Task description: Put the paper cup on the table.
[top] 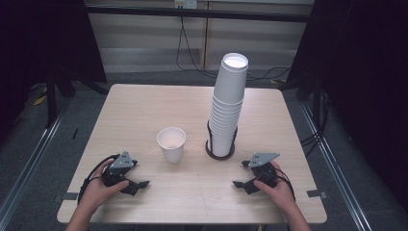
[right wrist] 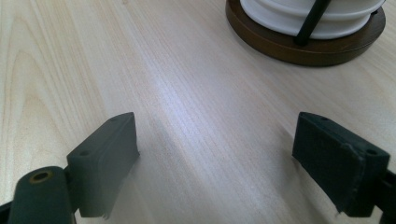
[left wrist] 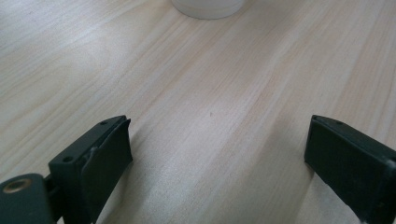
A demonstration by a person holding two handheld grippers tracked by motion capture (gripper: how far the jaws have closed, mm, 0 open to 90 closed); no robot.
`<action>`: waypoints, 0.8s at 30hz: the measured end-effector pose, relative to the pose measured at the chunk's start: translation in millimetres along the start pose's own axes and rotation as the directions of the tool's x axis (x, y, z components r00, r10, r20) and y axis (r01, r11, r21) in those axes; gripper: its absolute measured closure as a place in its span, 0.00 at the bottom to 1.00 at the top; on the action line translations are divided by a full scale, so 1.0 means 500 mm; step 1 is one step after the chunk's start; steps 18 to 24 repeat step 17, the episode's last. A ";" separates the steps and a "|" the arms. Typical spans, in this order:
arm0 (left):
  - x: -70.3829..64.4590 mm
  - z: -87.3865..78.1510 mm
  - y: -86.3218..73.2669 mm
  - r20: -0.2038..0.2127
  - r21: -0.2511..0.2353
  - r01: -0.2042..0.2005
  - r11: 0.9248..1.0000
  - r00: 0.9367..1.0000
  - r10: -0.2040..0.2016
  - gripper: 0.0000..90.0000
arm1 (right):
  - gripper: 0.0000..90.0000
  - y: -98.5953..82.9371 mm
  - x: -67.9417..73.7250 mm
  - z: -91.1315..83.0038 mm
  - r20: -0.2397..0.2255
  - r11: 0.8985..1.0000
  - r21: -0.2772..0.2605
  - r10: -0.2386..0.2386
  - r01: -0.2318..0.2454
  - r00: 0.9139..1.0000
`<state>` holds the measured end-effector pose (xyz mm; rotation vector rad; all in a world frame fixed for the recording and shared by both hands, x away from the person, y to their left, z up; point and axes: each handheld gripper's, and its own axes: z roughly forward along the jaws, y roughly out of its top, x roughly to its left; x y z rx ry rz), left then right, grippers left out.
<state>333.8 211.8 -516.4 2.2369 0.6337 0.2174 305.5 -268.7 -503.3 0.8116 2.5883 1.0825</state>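
Observation:
A single white paper cup [top: 171, 143] stands upright near the table's middle; its base [left wrist: 208, 7] shows at the top of the left gripper view. To its right a tall stack of white cups [top: 227, 108] sits in a holder with a round brown base [top: 220, 153], whose base [right wrist: 306, 44] also appears in the right gripper view. My left gripper [top: 138, 173] rests open on the table at the front left, held by a hand, nothing between its jaws [left wrist: 217, 149]. At the front right my right gripper [top: 241, 173] lies open and empty too [right wrist: 215, 149].
The light wooden table [top: 144, 106] has open surface around the cups. Black cables [top: 192, 57] hang behind the table's far edge, and dark frame posts [top: 50, 96] stand at both sides.

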 end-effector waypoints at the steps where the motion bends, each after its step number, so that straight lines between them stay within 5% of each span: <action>1: 0.000 0.000 0.000 0.000 0.000 0.000 1.000 1.000 0.000 0.08 | 0.15 0.000 0.000 0.000 0.000 1.000 0.000 0.000 0.000 1.000; 24: -0.002 0.000 0.000 -0.015 -0.001 0.002 1.000 1.000 -0.002 0.07 | 0.15 0.000 0.001 0.000 0.005 1.000 0.000 0.003 -0.003 1.000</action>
